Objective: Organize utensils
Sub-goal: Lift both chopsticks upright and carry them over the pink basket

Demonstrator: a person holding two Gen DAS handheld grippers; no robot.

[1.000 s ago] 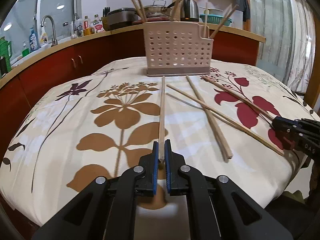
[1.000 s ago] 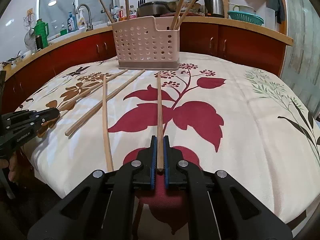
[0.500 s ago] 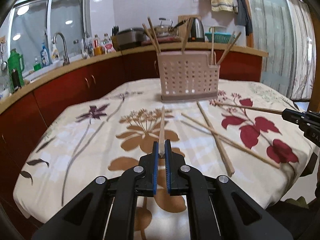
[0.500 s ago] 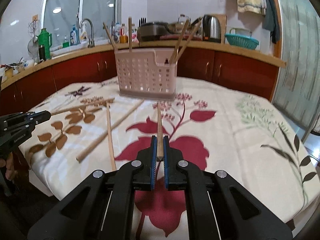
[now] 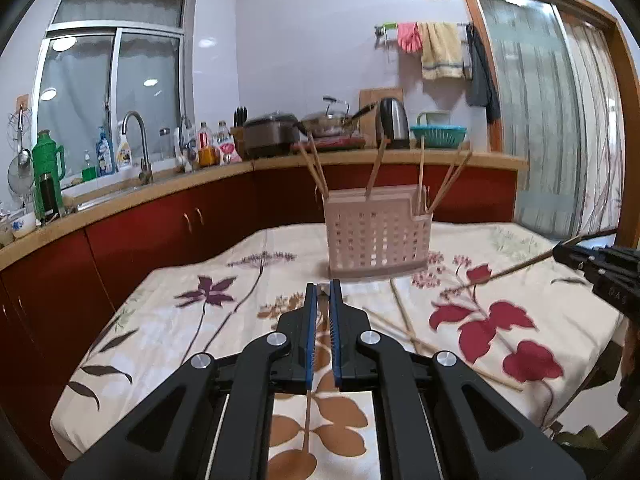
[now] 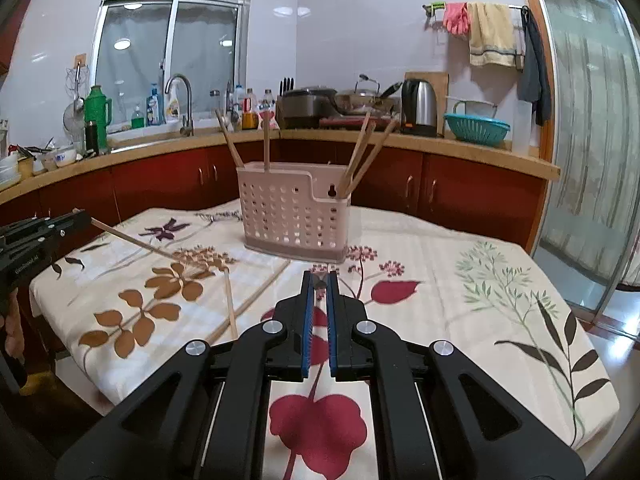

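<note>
While the left gripper point(image 5: 324, 290) is raised above the flowered tablecloth point(image 5: 168, 332), its jaws are clamped on one wooden chopstick point(image 6: 132, 239). In the right wrist view this chopstick runs from the gripper tip at the left edge, slanting down toward the middle of the table, with its far end low over the cloth.

Two loose chopsticks point(image 6: 229, 300) lie crossed on the cloth, between the two grippers. They rest on the near side of the pink utensil holder point(image 6: 294, 216).

The holder stands upright at the far middle of the table. Several chopsticks point(image 6: 366, 156) already stand in it, leaning out to both sides: some at its left end, some in the lower compartment at its right end.

The right gripper point(image 6: 319, 280) is also raised above the cloth, and its jaws are clamped on a second chopstick point(image 5: 516, 268). In the left wrist view this chopstick extends from the gripper tip at the right edge, slanting down toward the table centre.

Both held chopsticks are off the table at their gripped ends and well apart from the holder.
</note>
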